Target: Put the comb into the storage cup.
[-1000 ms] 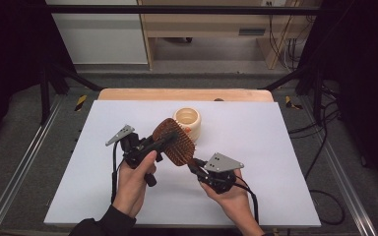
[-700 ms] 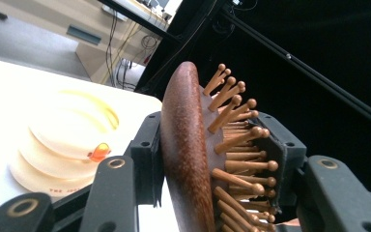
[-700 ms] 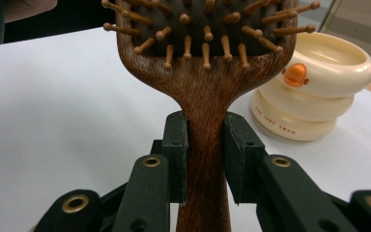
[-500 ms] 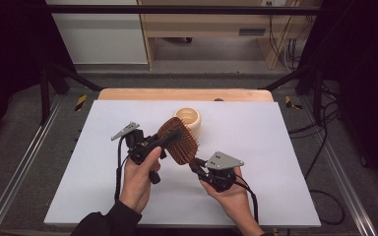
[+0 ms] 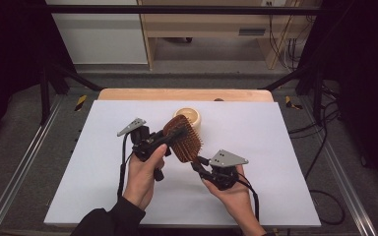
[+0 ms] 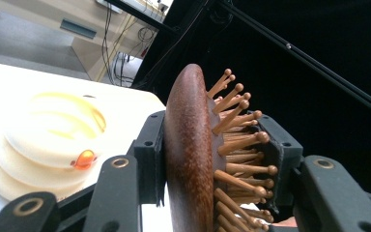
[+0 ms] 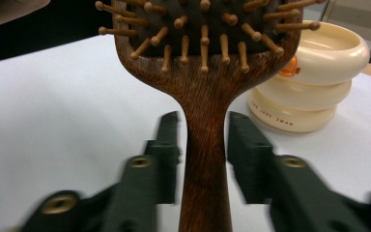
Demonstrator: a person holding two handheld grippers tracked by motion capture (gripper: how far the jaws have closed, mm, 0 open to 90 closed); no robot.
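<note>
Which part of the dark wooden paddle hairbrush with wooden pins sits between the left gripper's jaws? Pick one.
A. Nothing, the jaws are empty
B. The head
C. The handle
B: the left gripper clamps the wooden hairbrush across its head, one pad on the smooth back, the other against the pins.

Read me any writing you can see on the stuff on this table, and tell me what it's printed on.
"THE JUDY SWAN": orange capitals on the lower ring of the cream ridged container; small, so the reading is uncertain.
Orange emblem on the same container: too blurred to read.
Wooden hairbrush: no lettering visible.
</note>
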